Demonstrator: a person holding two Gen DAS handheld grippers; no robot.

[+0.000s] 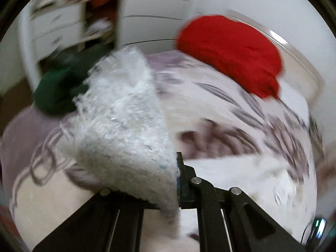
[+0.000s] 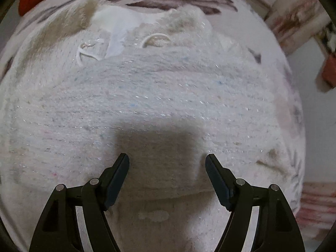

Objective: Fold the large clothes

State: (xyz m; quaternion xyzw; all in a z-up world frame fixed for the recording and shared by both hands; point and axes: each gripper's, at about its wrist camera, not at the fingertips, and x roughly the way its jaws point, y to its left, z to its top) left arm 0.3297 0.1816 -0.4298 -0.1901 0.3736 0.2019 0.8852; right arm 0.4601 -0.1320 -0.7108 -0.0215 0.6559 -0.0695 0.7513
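Left wrist view, blurred: the left tool [image 1: 178,180] is clamped on an edge of the fuzzy white sweater [image 1: 124,113], which rises from its jaws above the flowered bedspread [image 1: 241,109]; a red garment [image 1: 231,52] and a green garment [image 1: 61,90] lie beyond. In the right wrist view, the right tool [image 2: 167,157] hangs with jaws wide over the sweater [image 2: 147,88] spread flat beneath it, gripping nothing.

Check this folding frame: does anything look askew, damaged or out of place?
Nothing looks damaged. The left gripper is shut on a lifted flap of the fuzzy white sweater, while the right gripper hangs open above it. A red garment and a green garment lie bunched, unfolded, on the floral bedspread.
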